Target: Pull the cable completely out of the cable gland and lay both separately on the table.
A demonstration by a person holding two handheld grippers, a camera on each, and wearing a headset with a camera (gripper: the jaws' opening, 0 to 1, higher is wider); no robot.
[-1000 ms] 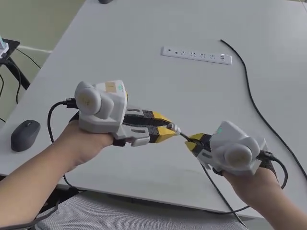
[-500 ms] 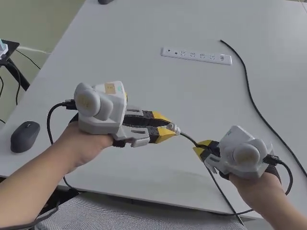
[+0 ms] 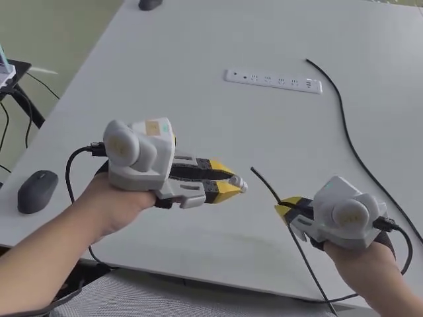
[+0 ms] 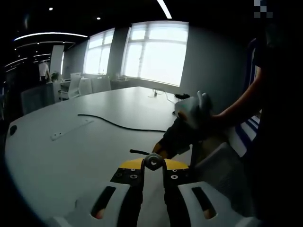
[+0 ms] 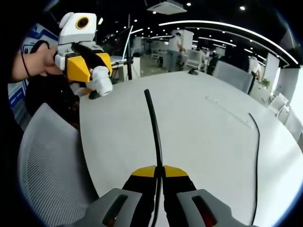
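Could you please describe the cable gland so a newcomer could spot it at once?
Over the near edge of the big white table, find the left gripper. The cable gland is the small grey nut-like piece pinched at the tips of its yellow fingers, unlike the thin black cable in the right gripper.

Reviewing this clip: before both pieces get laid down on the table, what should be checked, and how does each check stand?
1. Thin black cable fully out of the small grey hex cable gland: ok, its free end stands apart from the gland.
2. Left gripper shut on the gland: ok.
3. Right gripper shut on the cable: ok.
4. Bare white table beneath both grippers: ok.
5. Cable's trailing end free of snags: cannot tell, as it runs past the table edge.
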